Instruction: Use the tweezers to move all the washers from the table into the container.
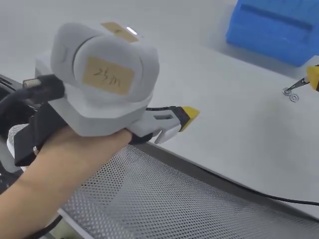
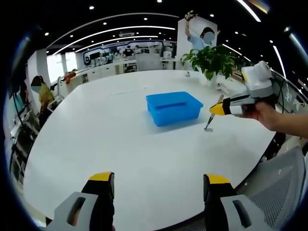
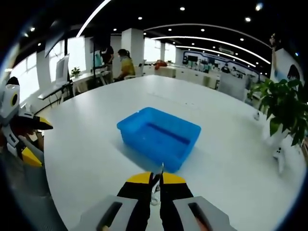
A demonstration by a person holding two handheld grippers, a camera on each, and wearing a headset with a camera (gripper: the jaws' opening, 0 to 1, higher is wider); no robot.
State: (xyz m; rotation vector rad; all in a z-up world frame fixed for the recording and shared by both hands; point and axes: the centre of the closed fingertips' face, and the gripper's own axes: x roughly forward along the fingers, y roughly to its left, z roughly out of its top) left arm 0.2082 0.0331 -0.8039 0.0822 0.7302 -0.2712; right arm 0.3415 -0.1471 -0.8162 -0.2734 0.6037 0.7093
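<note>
My left gripper point(image 1: 187, 115) is held low over the near edge of the white table point(image 1: 224, 124), and its jaws stand open with nothing between them point(image 2: 159, 183). My right gripper point(image 1: 314, 77) is shut on thin metal tweezers point(image 1: 299, 84), whose tips point down at two small washers point(image 1: 291, 94) on the table. The left gripper view shows the same tweezers point(image 2: 210, 122) beside the blue container point(image 2: 173, 107). That container point(image 1: 274, 25) stands just beyond the washers. In the right gripper view the tweezers point(image 3: 159, 175) stick out between the shut jaws toward the container point(image 3: 159, 137).
A perforated metal surface point(image 1: 174, 199) lies in front of the table's near edge, with a black cable point(image 1: 239, 186) along it. A potted plant point(image 2: 211, 60) stands at the table's far side. People sit at desks in the background.
</note>
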